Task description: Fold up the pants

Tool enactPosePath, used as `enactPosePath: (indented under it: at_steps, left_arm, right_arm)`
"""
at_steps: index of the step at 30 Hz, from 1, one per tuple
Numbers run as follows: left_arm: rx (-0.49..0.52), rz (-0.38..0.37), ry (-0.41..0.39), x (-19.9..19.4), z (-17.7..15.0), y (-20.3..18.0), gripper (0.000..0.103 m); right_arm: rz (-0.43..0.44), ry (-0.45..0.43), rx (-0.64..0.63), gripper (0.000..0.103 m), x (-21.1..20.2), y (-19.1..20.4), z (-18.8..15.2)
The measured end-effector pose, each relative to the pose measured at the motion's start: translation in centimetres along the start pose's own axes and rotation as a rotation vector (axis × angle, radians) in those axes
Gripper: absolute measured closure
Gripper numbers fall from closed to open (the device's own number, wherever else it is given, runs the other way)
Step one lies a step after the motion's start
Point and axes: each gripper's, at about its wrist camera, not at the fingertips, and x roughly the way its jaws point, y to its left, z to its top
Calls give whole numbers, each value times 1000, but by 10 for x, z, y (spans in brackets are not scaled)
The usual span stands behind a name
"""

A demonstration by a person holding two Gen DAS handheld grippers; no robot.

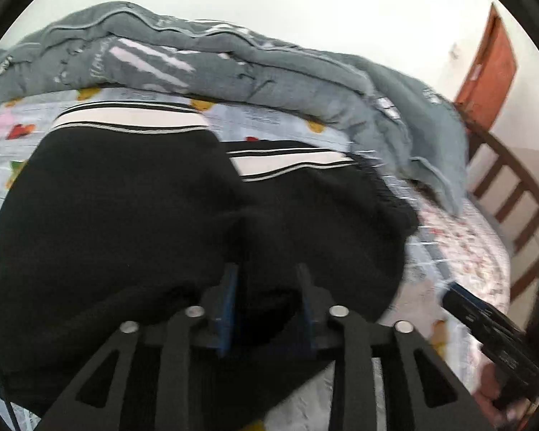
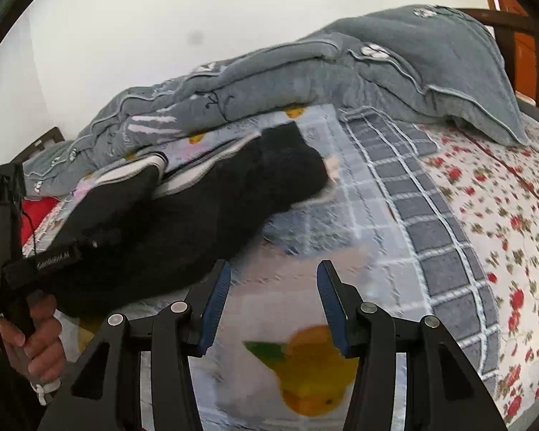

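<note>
Left gripper is seen with jaws slightly parted over the black pants, dark cloth lying between the blue pads, though pad contact is lost in black-on-black; right gripper is held with jaws apart and empty above the duck-print sheet, just beside the pants' near edge. Pants are laid folded on the bed, white-striped sides turned away from the left camera. Behind them a grey quilt is bunched against the white wall.
</note>
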Motion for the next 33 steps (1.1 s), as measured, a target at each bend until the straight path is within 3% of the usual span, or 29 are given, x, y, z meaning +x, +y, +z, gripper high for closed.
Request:
enactPosePath:
  at_steps: [3,5,8,15,20,21,22,27,33]
  left_arm:
    - [39,-18,-58,-25,-2,-1,52]
    - [74,15,-108,-45,-3,2,40]
    - [106,91,-141,-66,-7,18,40]
    - [-11,142,-162,-107,-16,87,40]
    - [-53,149,-156,-120,-37,124,40]
    - [-69,135,-153,-121,-41,129,40]
    - [-80,123,-152,-121,-45,131,40]
    - [-70,57,-125,-110,-61,127,40]
    - [-61,0,-71,-80,-69,106,40]
  right_arm:
    - [41,-5,1,51,2,15,8]
    - [77,-8,-4,49,4,27,13]
    - [119,-9,-18,47,11,48,21]
    - [223,75,-8,45,59,98,29]
    - [284,245,39,48,122,120,19]
    - [280,239,29,58,126,125,17]
    - [299,236,8,83,127,130,16]
    - [331,108,-8,85,94,127,45]
    - [248,32,-87,85,70,120,79]
